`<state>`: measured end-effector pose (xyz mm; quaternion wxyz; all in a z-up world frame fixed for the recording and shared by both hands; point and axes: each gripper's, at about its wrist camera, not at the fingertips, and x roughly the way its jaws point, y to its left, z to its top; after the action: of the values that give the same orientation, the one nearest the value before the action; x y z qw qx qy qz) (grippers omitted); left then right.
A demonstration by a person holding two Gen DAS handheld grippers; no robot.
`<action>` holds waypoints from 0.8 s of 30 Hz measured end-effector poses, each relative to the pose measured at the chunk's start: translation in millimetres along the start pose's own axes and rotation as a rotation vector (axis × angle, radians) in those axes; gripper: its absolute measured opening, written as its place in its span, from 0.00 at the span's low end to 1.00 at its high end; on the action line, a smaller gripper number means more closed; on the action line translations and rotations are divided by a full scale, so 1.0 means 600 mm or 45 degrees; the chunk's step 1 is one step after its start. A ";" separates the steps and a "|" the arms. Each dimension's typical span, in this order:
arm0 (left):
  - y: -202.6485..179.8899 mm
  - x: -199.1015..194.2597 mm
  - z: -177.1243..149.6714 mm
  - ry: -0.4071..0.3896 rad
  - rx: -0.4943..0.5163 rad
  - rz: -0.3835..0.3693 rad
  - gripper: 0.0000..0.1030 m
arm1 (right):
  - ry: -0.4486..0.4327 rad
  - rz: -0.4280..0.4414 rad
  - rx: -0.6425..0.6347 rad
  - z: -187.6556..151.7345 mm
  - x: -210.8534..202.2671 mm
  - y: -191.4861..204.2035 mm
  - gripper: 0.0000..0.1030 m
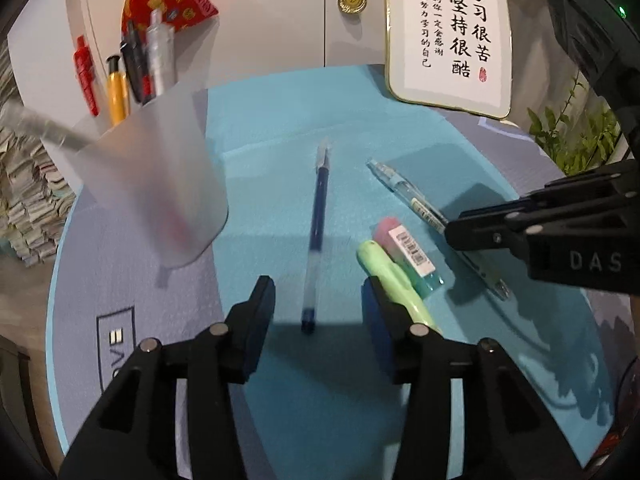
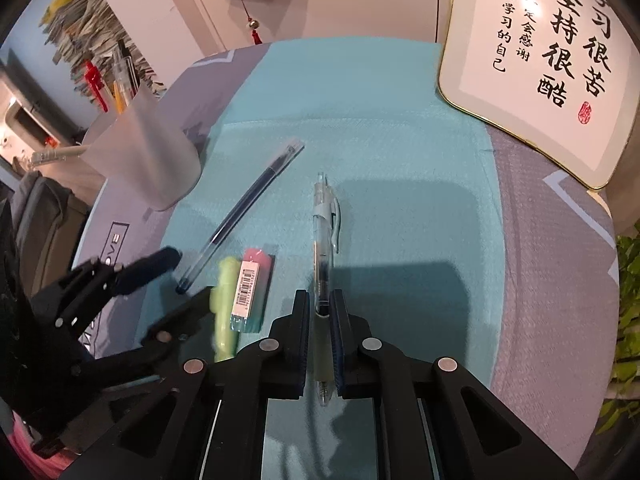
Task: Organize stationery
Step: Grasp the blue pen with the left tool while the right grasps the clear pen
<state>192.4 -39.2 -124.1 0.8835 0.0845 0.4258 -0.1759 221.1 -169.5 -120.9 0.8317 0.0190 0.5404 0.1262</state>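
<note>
While the grey desk mat (image 1: 120,264) is spreading under everything and carrying the teal cloth (image 1: 280,128) across its middle, I am working over that cloth with both tools. Leaning against the wall at the far right is the white calligraphy plaque (image 1: 448,40) with its gold edge, its foot resting on the mat. At the far left the frosted pen cup (image 1: 160,184) is standing upright, half on the cloth's edge, with a red pen, a yellow one and some dark ones sticking out of its top. My right gripper (image 2: 320,312) is pointing steeply down and its pads are squeezing together on the clear retractable pen (image 2: 323,240), which is lying lengthwise on the cloth with its pale blue clip end away from me and its spring tip showing under my fingers. My left gripper (image 1: 318,300) is hovering with its jaws apart, nothing between the pads, straddling the near end of the dark blue gel pen (image 1: 318,216), which is lying flat on the cloth and running away from me toward the wall. Just beside my left tool's right finger the light green highlighter (image 1: 384,268) is lying, touching the pink-and-teal eraser (image 1: 408,248) with a barcode label; both are resting between the two pens.
</note>
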 end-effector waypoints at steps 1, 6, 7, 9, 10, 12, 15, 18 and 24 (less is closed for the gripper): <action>0.000 0.001 0.001 0.000 -0.010 -0.012 0.32 | -0.003 0.003 0.009 -0.001 0.000 -0.002 0.11; 0.006 -0.009 -0.002 0.044 -0.038 -0.113 0.05 | -0.005 -0.032 -0.019 -0.003 0.004 0.001 0.11; 0.006 -0.014 -0.006 0.060 -0.043 -0.135 0.05 | -0.009 -0.031 -0.022 -0.005 0.003 0.001 0.11; 0.006 -0.028 -0.019 0.077 -0.045 -0.149 0.05 | 0.005 0.003 -0.017 -0.011 0.000 0.001 0.10; 0.006 -0.036 -0.027 0.086 -0.042 -0.146 0.05 | 0.008 0.020 -0.019 -0.016 -0.005 0.000 0.10; 0.010 -0.055 -0.052 0.104 -0.031 -0.133 0.05 | 0.009 0.028 -0.032 -0.030 -0.017 0.003 0.10; 0.017 -0.085 -0.096 0.125 0.007 -0.107 0.05 | 0.027 0.055 -0.074 -0.066 -0.038 0.009 0.10; 0.023 -0.104 -0.123 0.156 0.027 -0.107 0.06 | 0.070 0.031 -0.127 -0.104 -0.048 0.016 0.10; 0.012 -0.105 -0.123 0.136 0.097 -0.013 0.50 | 0.091 0.036 -0.173 -0.126 -0.055 0.025 0.10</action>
<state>105.8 4.7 -120.8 0.8548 0.1250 0.4657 -0.1917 137.3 -170.6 -120.4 0.8094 -0.0346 0.5596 0.1748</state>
